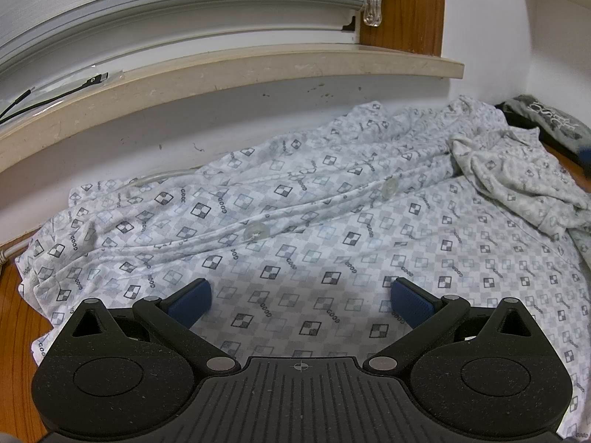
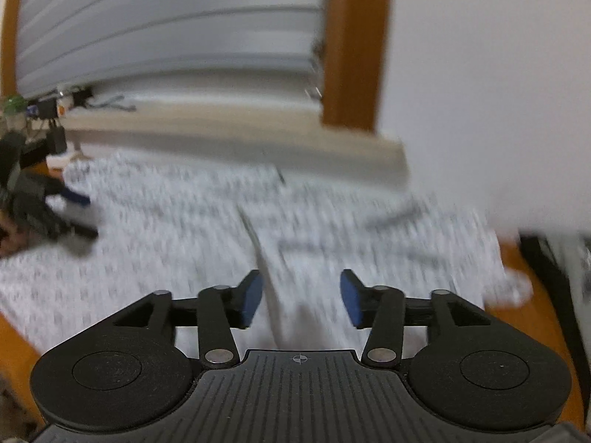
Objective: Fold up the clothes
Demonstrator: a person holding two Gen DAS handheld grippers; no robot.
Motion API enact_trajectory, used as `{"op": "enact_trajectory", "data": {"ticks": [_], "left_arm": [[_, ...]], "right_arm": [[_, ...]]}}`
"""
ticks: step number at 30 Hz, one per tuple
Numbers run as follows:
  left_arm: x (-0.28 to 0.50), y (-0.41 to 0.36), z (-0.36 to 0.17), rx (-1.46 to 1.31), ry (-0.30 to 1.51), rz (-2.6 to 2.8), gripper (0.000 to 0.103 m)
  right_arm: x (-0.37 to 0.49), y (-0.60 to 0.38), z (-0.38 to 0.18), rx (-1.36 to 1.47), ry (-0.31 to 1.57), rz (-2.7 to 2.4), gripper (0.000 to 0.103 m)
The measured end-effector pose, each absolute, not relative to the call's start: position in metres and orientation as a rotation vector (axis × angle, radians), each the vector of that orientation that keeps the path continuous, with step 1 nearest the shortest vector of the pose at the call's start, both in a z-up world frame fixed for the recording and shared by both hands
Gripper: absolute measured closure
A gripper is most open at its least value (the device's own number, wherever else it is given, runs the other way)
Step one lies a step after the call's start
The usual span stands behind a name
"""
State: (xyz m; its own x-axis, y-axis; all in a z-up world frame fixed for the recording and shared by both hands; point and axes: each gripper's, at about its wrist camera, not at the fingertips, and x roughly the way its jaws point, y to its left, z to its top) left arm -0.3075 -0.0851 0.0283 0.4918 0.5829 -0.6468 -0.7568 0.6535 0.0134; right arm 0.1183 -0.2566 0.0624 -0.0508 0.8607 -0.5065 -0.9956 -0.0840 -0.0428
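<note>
shirt (image 1: 332,221) spread buttoned-side up across frame centre, sleeve bunched upper right. left gripper (image 1: 301,297) gaping, empty, above hem. right gripper (image 2: 301,297) half-open, empty, blurred. step: regrasping; next likely pinch bunched sleeve, fold inward.

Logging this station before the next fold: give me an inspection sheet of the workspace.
Surface: wooden tabletop, mostly covered by cloth.
Job's things: patterned button shirt spread out, rumpled at its far right end.
Clutter: dark garment in the far right corner.
Grippers: left gripper open, poised over the shirt, nothing between its pads; right gripper open, nothing held; that view is blurred.
Cables: black cable on the window sill; white cord at the table's left edge.
Surroundings: closed blinds, wooden window frame, white wall.
</note>
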Motion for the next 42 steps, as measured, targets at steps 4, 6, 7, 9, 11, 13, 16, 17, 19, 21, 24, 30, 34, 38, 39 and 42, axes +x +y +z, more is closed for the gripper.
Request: {"op": "enact_trajectory", "data": {"ticks": [4, 6, 7, 9, 11, 13, 16, 17, 19, 21, 24, 30, 34, 38, 39, 42], "left_arm": [[-0.309, -0.087, 0.028, -0.285, 0.664, 0.820, 0.000], [-0.312, -0.093, 0.030, -0.274, 0.654, 0.813, 0.000], [-0.315, -0.098, 0.031, -0.262, 0.650, 0.821, 0.000], [-0.320, -0.108, 0.033, -0.234, 0.639, 0.838, 0.000], [-0.326, -0.115, 0.035, -0.217, 0.624, 0.854, 0.000], [-0.333, -0.120, 0.037, -0.212, 0.606, 0.866, 0.000], [-0.342, -0.121, 0.039, -0.247, 0.581, 0.872, 0.000], [-0.344, -0.121, 0.039, -0.258, 0.572, 0.875, 0.000], [-0.347, -0.123, 0.040, -0.260, 0.560, 0.875, 0.000], [-0.349, -0.126, 0.042, -0.255, 0.552, 0.876, 0.000], [-0.352, -0.132, 0.043, -0.250, 0.541, 0.874, 0.000], [-0.355, -0.146, 0.049, -0.230, 0.526, 0.848, 0.000], [-0.355, -0.152, 0.058, -0.226, 0.501, 0.829, 0.000], [-0.355, -0.156, 0.069, -0.226, 0.471, 0.821, 0.000], [-0.356, -0.158, 0.072, -0.224, 0.462, 0.821, 0.000], [-0.359, -0.163, 0.084, -0.218, 0.420, 0.820, 0.002]], "right_arm": [[0.123, -0.290, 0.040, -0.460, 0.454, 1.595, 0.051], [0.121, -0.302, 0.034, -0.448, 0.478, 1.604, 0.046], [0.119, -0.306, 0.033, -0.445, 0.479, 1.607, 0.045], [0.116, -0.314, 0.031, -0.440, 0.480, 1.613, 0.045], [0.113, -0.323, 0.030, -0.435, 0.482, 1.619, 0.045], [0.111, -0.329, 0.028, -0.440, 0.486, 1.628, 0.045], [0.108, -0.332, 0.025, -0.467, 0.494, 1.630, 0.045], [0.109, -0.330, 0.023, -0.480, 0.496, 1.621, 0.046], [0.112, -0.324, 0.020, -0.495, 0.504, 1.607, 0.059], [0.116, -0.317, 0.020, -0.503, 0.508, 1.600, 0.078], [0.116, -0.304, 0.024, -0.565, 0.451, 1.566, 0.093], [0.106, -0.284, 0.064, -0.577, 0.292, 1.539, 0.097], [0.081, -0.261, 0.100, -0.582, 0.159, 1.587, 0.097], [0.033, -0.223, 0.129, -0.566, 0.044, 1.721, 0.097], [0.017, -0.213, 0.134, -0.562, 0.021, 1.765, 0.097], [-0.035, -0.185, 0.146, -0.552, -0.039, 1.919, 0.097]]}}
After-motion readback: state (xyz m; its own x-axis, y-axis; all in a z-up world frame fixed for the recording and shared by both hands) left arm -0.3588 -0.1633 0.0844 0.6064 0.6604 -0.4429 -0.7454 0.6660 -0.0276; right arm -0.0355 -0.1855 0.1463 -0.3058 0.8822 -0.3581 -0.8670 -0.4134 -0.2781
